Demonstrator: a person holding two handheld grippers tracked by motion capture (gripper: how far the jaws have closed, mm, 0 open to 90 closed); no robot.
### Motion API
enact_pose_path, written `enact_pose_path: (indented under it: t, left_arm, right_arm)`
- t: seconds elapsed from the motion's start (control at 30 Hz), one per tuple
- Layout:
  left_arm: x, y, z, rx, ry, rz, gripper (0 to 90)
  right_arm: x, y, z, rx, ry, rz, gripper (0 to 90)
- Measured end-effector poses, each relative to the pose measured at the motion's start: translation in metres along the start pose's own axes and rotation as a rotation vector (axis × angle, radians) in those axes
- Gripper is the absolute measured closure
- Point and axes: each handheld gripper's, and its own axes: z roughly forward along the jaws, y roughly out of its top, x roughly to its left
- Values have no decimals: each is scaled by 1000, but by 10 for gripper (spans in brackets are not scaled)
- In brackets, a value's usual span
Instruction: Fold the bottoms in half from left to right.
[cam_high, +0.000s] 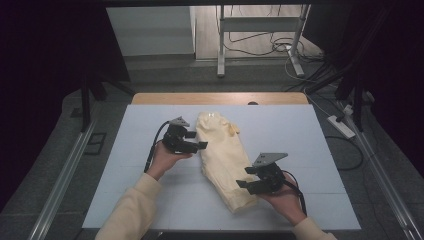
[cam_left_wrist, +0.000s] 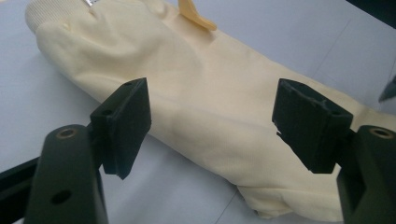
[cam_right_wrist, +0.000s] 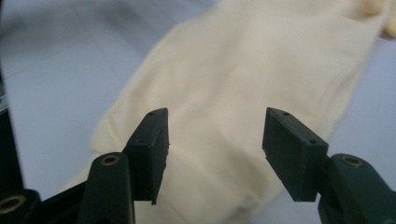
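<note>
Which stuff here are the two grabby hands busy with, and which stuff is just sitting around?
Part of the job:
- cream cloth, lying folded long on the table
- left gripper, jaws open beside the cloth
- right gripper, jaws open at the cloth's near end

Just lying about:
- white table cover under it all
- power strip on the floor
- cables on the floor behind

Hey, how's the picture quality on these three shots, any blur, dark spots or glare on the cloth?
High view: the white table mat is evenly lit and the surroundings are very dark; the pale yellow folded cloth garment is sharp. Left gripper view: the garment's weave is crisp, the black fingers are slightly soft. Right gripper view: garment and background are blurred, with a bluish cast; its fingers are sharper. No glare anywhere.
</note>
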Motion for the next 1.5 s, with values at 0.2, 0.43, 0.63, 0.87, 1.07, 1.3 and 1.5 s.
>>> enact_pose_path:
  t: [0.2, 0.43, 0.63, 0.87, 1.07, 1.3, 1.5]
  left_arm:
    - [-1, 0, 1, 2, -2, 2, 274]
    - [-4, 1, 2, 7, -3, 12, 272]
    - [-4, 1, 1, 8, -4, 12, 272]
    - [-3, 0, 2, 6, -7, 8, 271]
    - [-4, 0, 2, 7, -6, 9, 268]
    - [-4, -1, 3, 9, -2, 9, 272]
    - [-5, -1, 5, 16, -4, 15, 270]
  right_arm:
    - [-14, -6, -3, 24, -63, 27, 408]
    - [-23, -9, -1, 52, -85, 49, 393]
    - [-25, -11, 5, 86, -100, 61, 374]
    - [-24, -14, 17, 141, -100, 50, 373]
    - [-23, -16, 20, 173, -97, 47, 376]
    - [-27, -19, 23, 194, -20, 110, 536]
    - [-22, -19, 23, 193, 7, 103, 691]
